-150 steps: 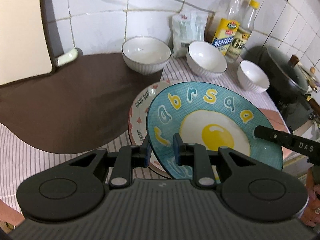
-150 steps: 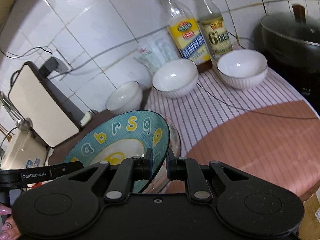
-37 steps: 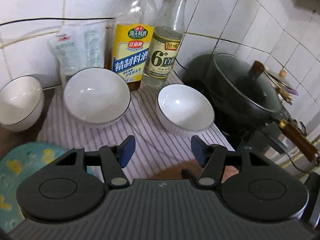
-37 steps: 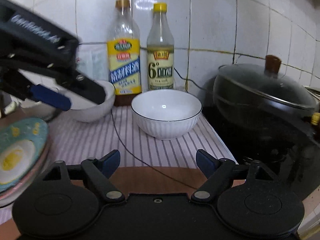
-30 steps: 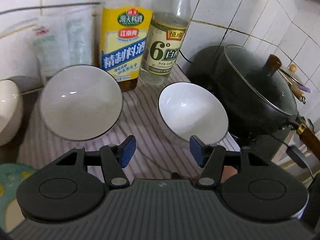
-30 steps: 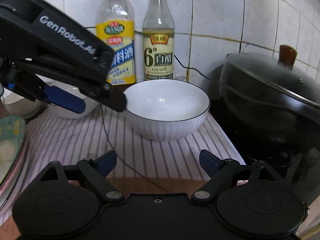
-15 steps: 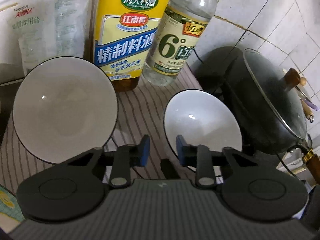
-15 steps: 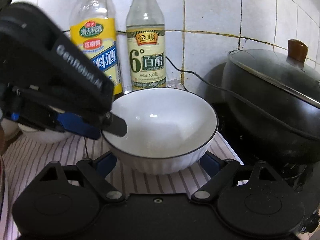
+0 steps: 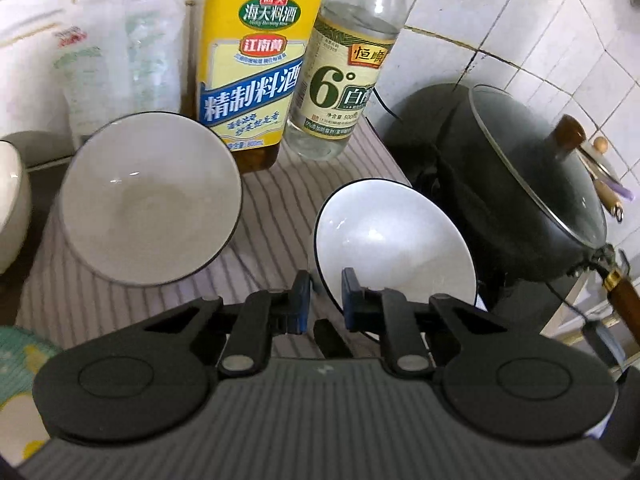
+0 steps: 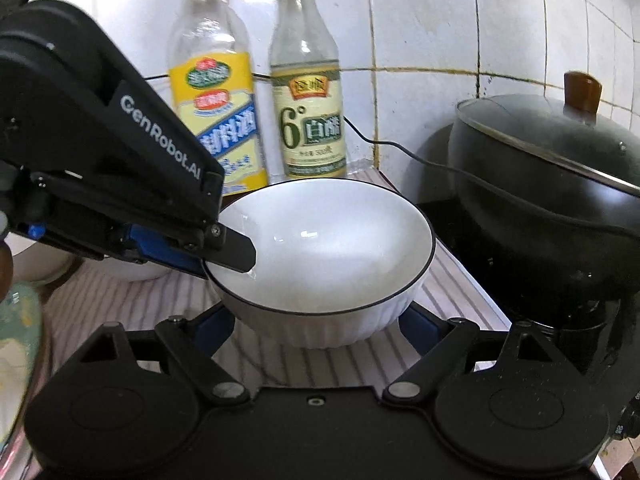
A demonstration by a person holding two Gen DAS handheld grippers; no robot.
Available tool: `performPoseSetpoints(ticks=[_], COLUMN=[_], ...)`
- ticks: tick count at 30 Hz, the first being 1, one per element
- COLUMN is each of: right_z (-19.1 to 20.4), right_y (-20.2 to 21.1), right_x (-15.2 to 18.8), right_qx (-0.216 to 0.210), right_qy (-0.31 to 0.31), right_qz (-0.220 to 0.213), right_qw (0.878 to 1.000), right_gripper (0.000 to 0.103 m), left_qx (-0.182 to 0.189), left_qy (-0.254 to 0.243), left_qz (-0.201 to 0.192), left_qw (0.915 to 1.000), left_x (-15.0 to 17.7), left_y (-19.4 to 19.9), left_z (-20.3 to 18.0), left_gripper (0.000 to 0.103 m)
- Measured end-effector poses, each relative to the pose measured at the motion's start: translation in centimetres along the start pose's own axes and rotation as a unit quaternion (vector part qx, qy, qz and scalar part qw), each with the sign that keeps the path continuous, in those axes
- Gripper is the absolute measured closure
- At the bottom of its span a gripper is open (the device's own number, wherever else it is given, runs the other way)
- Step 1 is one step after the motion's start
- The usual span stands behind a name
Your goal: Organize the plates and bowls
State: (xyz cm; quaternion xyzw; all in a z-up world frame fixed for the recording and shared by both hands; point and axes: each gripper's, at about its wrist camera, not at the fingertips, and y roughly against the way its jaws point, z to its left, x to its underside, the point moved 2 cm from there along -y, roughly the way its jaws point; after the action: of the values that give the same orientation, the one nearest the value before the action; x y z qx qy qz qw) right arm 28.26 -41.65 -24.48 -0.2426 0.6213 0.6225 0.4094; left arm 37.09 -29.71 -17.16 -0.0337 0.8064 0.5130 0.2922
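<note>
Since earlier: we brought the left gripper (image 9: pixel 324 300) in from over the blue egg plate (image 9: pixel 16 364) to the right-hand bowl (image 9: pixel 394 246), and its jaws have just been closing on that bowl's near-left rim.
Left gripper: we have it clenched on the rim, one pad inside the bowl and one outside, the wall pinched between them.
Right gripper: our right gripper (image 10: pixel 316 320) is spread wide, its blue pads to either side of the same bowl (image 10: pixel 324 248) low on the ribbed wall; we cannot tell if they touch it.
Only in the left view: a second white bowl (image 9: pixel 148 200) ahead and to the left of the tool, the edge of a third (image 9: pixel 10 208) at far left, and a plastic packet (image 9: pixel 120 60) against the wall.
Only in the right view: our left gripper's body (image 10: pixel 100 152) reaching in from the left, its finger tip over the rim, and the bottle caps.
Surface: striped cloth (image 9: pixel 272 208) under both bowls.
Farther off: cooking wine bottle (image 9: pixel 248 76) and vinegar bottle (image 9: pixel 340 84) stand side by side behind the bowls; a lidded black pot (image 10: pixel 552 184) sits to the right.
Room: white tiled wall (image 10: pixel 460 20), a black cable (image 10: pixel 400 148) running along its foot.
</note>
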Motion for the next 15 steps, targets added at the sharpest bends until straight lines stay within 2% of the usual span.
performPoseSetpoints(ticks=[6,15], right_z=[1.1,2.9], right_y=[3.6,8.9], right_x=[0.4,1.5], right_qx=[-0.013,-0.030], right_qy=[0.011,0.038], right_qz=[-0.020,-0.036], right_qw=[1.000,0.998], right_gripper=[0.011,0.011], left_qx=[-0.019,-0.024], left_qy=[-0.033,-0.030], left_qz=[-0.024,-0.026], left_qw=[0.9990,0.9989], left_x=[2.1,4.5], left_y=[4.2,9.0], left_z=[-0.9,-1.1], left_gripper=[0.089,0.089])
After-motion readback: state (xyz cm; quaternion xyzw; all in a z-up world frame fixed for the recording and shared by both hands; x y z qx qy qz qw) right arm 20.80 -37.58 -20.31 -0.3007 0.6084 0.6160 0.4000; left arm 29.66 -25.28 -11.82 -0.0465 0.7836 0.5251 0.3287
